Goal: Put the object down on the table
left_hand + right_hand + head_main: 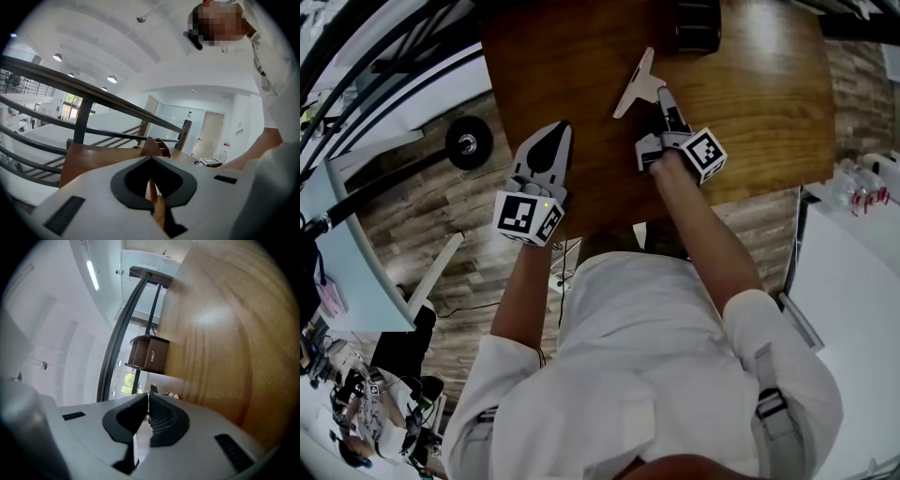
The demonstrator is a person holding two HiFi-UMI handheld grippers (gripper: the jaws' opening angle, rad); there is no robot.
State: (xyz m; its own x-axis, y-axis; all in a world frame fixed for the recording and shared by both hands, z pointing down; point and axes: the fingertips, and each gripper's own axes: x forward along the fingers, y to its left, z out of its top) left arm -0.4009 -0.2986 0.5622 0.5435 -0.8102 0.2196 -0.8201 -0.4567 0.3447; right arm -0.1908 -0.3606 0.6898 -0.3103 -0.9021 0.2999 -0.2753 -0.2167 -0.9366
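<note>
A thin, flat white object with a narrow stem and a wider end is over the middle of the wooden table. My right gripper is shut on its near end. In the right gripper view the object shows only as a thin white edge pinched between the jaws. I cannot tell whether it touches the table. My left gripper rests at the table's near left with its jaws together and nothing in them; in its own view the left gripper points along the tabletop.
A dark brown box stands at the table's far edge. A round black base is on the floor to the left. A white table with bottles is at the right. A dark railing runs behind.
</note>
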